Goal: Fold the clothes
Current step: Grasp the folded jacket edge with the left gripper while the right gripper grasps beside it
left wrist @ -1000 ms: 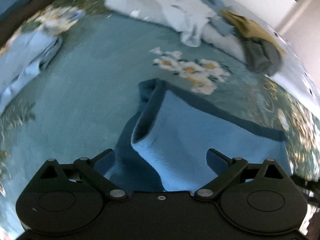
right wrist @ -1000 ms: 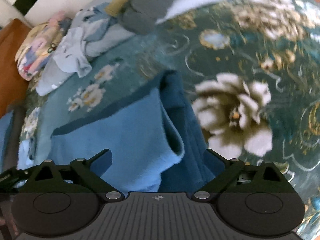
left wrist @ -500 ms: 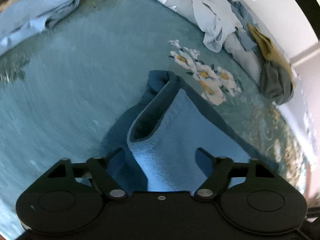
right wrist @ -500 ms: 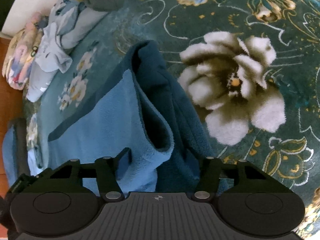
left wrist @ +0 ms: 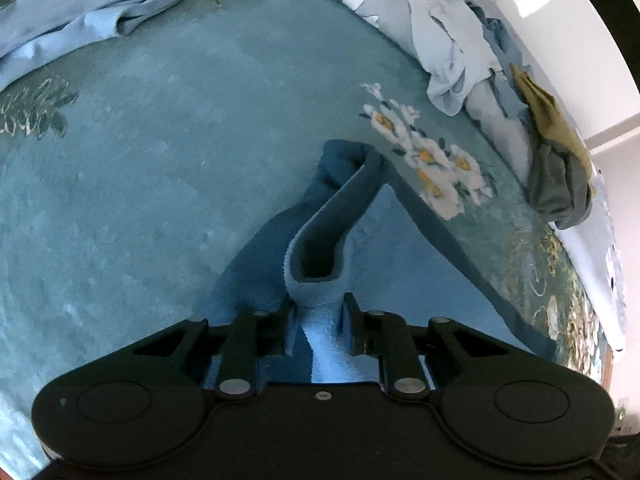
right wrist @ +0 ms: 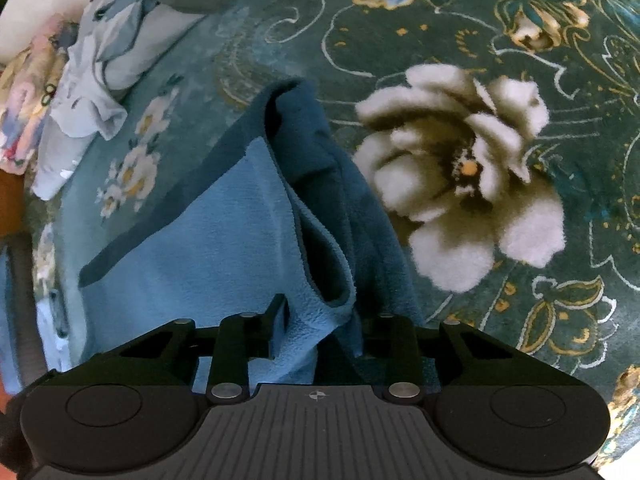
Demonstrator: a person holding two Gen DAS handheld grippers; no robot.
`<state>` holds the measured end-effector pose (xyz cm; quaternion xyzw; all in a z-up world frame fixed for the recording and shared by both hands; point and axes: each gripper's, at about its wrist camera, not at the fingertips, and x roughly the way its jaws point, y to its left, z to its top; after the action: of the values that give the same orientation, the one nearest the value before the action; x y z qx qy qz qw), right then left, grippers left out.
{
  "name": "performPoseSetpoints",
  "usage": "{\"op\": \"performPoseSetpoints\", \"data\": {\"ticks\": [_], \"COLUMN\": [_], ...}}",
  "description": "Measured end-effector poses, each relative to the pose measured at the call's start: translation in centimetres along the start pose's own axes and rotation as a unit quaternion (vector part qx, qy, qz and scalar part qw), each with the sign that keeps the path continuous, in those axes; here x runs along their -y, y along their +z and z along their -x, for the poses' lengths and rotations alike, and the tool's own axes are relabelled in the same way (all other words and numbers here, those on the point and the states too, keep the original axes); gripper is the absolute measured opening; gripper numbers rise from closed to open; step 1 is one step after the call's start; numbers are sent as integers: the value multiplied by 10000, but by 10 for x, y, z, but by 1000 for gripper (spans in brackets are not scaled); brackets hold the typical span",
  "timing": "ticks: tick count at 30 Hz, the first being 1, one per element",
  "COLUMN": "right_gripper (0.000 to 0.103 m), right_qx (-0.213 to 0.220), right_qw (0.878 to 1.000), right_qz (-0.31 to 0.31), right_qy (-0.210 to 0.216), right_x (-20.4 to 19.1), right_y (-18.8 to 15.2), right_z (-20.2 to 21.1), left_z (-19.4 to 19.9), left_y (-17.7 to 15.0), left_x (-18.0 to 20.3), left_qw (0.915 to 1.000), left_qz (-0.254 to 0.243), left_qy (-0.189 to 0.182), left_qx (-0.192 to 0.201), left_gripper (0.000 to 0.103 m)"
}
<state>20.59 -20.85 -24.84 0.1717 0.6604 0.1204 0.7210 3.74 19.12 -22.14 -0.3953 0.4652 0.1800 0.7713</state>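
Claws [left wrist: 316,312] newly pinching fleece [left wrist: 400,272] (fuzzy).

Surface: a teal floral bedspread [left wrist: 168,152] is carrying everything.
Centre: a blue fleece garment [right wrist: 208,232] is lying on it.
Far edge: a heap of pale clothes [left wrist: 452,52] is resting there.
Left corner: a light blue garment [left wrist: 92,12] is lying bunched.
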Motion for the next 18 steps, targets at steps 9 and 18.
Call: {"op": "performPoseSetpoints", "data": {"ticks": [9,18], "right_gripper": [29,30], "right_qx": [-20,-16], "right_qw": [10000,10000], "right_qz": [-9,-35], "right_qy": [-63,-39], "right_x": [1,4], "right_y": [3,2], "right_z": [-7,-9], "left_z": [-11,-14], "left_y": [1,0], "left_x": [-4,-4], "left_qw": [9998,9995], "left_qz": [-76,-122], "left_qy": [142,232], "left_qx": [-139,-198], "left_gripper": [24,28]}}
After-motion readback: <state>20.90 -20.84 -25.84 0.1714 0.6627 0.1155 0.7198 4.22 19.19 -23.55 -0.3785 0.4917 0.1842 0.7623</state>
